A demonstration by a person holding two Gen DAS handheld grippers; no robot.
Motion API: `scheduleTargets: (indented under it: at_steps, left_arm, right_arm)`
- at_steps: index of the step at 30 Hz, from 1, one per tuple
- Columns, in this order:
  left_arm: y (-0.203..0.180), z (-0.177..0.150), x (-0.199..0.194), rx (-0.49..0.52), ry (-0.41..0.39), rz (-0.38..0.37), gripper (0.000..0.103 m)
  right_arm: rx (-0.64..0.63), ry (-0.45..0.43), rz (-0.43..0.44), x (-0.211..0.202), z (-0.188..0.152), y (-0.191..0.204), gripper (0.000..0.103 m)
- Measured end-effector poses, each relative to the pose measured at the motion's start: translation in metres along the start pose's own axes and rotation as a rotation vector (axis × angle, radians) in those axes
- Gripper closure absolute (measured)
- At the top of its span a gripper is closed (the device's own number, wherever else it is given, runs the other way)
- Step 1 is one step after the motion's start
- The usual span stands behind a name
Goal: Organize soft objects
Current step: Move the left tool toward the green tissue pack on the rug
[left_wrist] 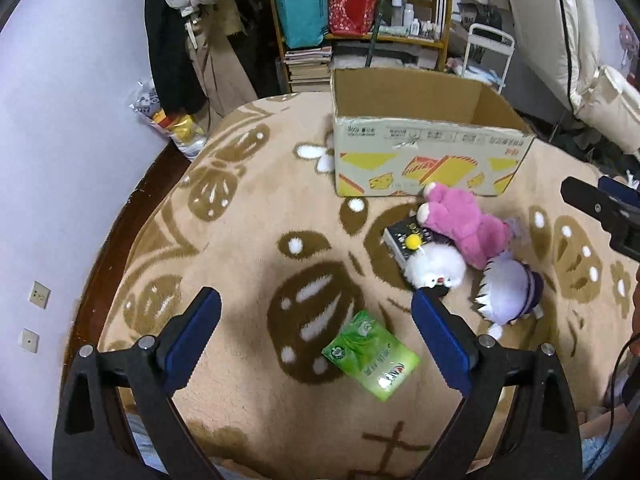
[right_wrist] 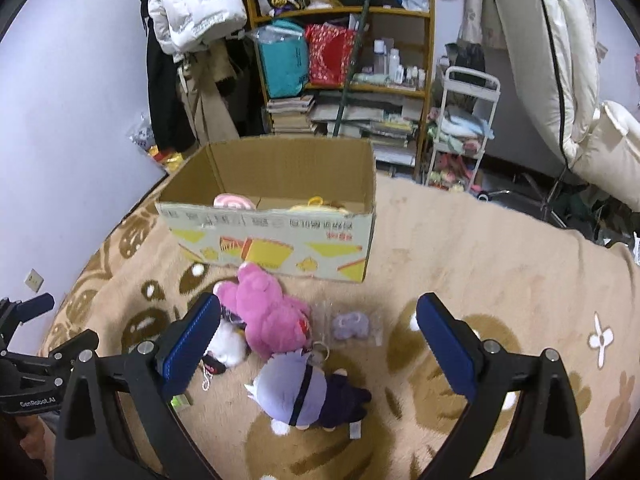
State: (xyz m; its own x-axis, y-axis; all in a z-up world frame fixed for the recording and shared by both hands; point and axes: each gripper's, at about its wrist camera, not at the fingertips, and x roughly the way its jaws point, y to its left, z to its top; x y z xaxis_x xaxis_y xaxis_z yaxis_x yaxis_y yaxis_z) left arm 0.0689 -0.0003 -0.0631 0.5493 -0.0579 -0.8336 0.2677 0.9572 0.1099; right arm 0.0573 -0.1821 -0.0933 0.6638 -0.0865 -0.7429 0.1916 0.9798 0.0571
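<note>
The left gripper [left_wrist: 316, 308] hangs with its jaws spread wide and nothing between them, angled down over a green packet [left_wrist: 371, 355] that lies flat on the patterned blanket [left_wrist: 240, 216] at lower centre of the left view. The right gripper [right_wrist: 318, 316] likewise has its jaws wide apart and empty, pointed at a heap of toys: a pink plush [right_wrist: 267, 312] just in front of the cardboard box [right_wrist: 280, 240], a white fluffy toy [right_wrist: 228, 346] touching its left side, and a white-haired doll [right_wrist: 308, 394] lying face down in the lower middle. A small clear bag [right_wrist: 352, 326] sits just right of the pink plush. The box stands open-topped at frame centre, with a few soft things already showing over its rim, likely the collecting place for the rest.
</note>
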Motion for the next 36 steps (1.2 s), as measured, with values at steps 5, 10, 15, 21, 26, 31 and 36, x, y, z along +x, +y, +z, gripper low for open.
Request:
scheduleTargets:
  at_steps: [5, 10, 15, 21, 26, 31, 36]
  left_arm:
    - [-0.003, -0.001, 0.008, 0.014, 0.021, 0.0, 0.008]
    - [-0.009, -0.004, 0.02, 0.028, 0.059, 0.004, 0.008]
    - [-0.016, -0.005, 0.029, 0.053, 0.088, -0.003, 0.008]
    - [-0.022, -0.009, 0.043, 0.064, 0.148, -0.035, 0.008]
    - [-0.027, -0.012, 0.052, 0.088, 0.19, -0.042, 0.008]
    - [-0.032, -0.018, 0.059, 0.111, 0.229, -0.044, 0.008]
    - [-0.036, -0.022, 0.066, 0.129, 0.263, -0.05, 0.008]
  right_arm:
    - [0.011, 0.047, -0.002, 0.017, -0.009, 0.002, 0.001]
    - [0.015, 0.084, -0.015, 0.031, -0.016, 0.003, 0.001]
    - [0.016, 0.125, -0.018, 0.044, -0.022, 0.003, 0.001]
    - [0.008, 0.167, -0.024, 0.057, -0.029, 0.006, 0.001]
    - [0.003, 0.193, -0.032, 0.064, -0.034, 0.007, 0.001]
    - [-0.009, 0.204, -0.032, 0.065, -0.035, 0.009, 0.001]
    - [-0.007, 0.231, -0.04, 0.072, -0.038, 0.008, 0.001]
